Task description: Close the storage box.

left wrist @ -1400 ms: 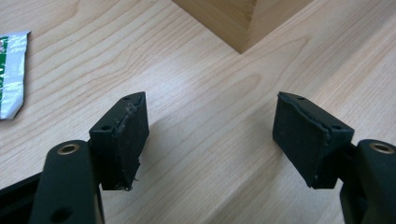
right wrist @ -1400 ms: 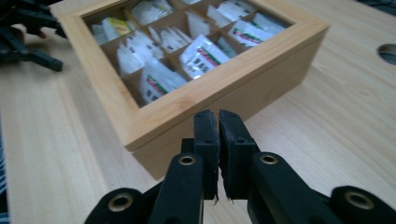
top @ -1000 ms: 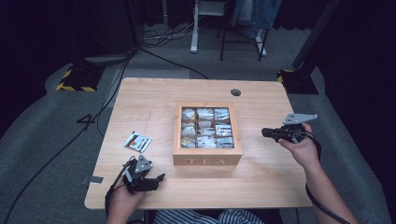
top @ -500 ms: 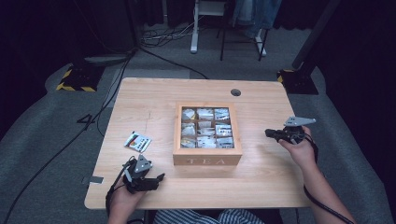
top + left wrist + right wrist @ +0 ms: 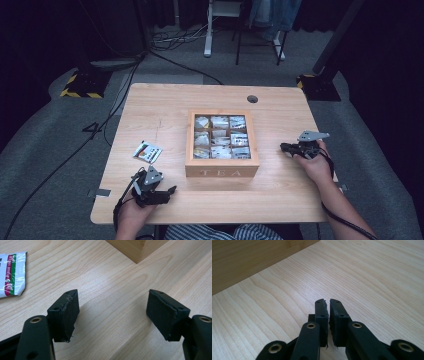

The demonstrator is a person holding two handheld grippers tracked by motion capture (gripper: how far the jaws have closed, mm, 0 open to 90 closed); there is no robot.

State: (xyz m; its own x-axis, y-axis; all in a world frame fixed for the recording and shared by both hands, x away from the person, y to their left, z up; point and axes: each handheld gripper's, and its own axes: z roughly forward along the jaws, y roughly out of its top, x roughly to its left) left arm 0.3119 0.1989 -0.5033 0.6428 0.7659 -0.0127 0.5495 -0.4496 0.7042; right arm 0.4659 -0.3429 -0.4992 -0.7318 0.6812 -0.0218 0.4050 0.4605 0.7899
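Wooden tea box (image 5: 222, 172) sits mid-table with its lid off and its compartments stocked with sachets, and one loose tea sachet (image 5: 148, 152) lies flat on the table (image 5: 165, 107) to the box's left, apart from it. Change noted over the last second: my right gripper (image 5: 286, 147) has drawn back from the box's right wall and come lower and nearer my edge of the table; its jaws are pressed together on nothing, as the right gripper view confirms (image 5: 327, 305), with bare tabletop beneath and the box wall up and to the left. My left gripper (image 5: 170, 192) has not moved; it rests near the front left corner of the box, jaws spread wide and empty (left gripper view (image 5: 113, 312) catches the sachet's edge (image 5: 12, 273) at upper left, box corner (image 5: 135, 248) ahead). Reading: the right hand looks done for now and is clearing out. Judged next step falls to the left, swinging toward the loose sachet to pick it up and file it in a compartment.
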